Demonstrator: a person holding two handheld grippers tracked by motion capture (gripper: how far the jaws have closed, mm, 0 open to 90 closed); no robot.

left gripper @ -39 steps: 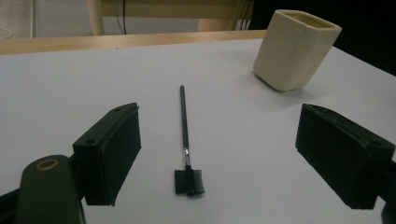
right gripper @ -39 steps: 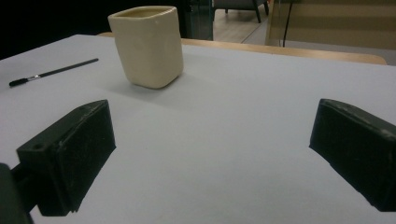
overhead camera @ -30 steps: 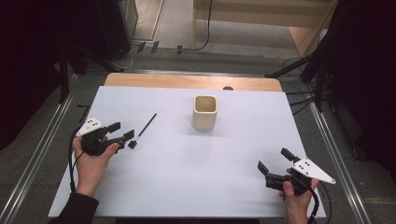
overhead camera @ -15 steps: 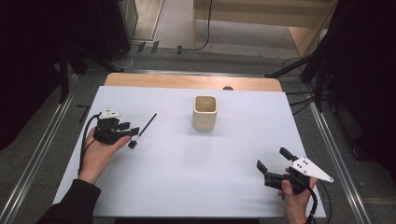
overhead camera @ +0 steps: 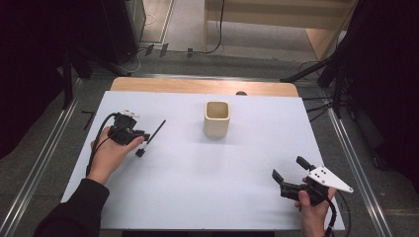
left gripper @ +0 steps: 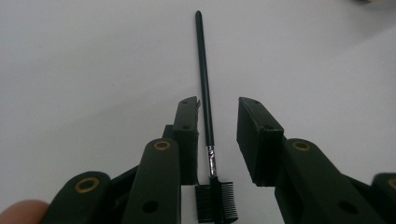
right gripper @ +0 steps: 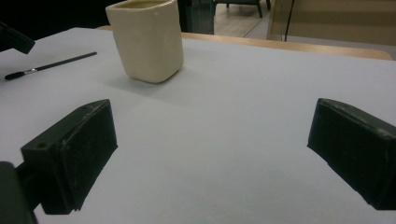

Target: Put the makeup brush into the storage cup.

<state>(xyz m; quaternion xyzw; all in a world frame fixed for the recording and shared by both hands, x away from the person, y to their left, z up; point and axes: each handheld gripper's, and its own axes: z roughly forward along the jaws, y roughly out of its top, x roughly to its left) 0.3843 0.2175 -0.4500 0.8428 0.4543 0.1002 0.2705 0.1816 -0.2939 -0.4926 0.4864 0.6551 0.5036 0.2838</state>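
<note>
Black right tool (overhead camera: 285, 178), nearest, idle above white counter (overhead camera: 197, 187), jaws spread wide, holding nothing. Left tool (left gripper: 215, 135) spread astride brow brush (left gripper: 206, 116) lying flat on counter, comb head between jaws. Risk: thin handle sits off-centre, near one pad; closing may roll or flick it. Beyond, cream ceramic cup (overhead camera: 217, 118), well apart.

The left gripper (overhead camera: 140, 139) is held in the left hand (overhead camera: 109, 154) at the table's left side, its jaws parted and pointed rightward, the forearm reaching in from the lower left. The right gripper (overhead camera: 289, 174) is held low by the right hand (overhead camera: 312, 202) near the front right corner, its jaws spread wide.
</note>
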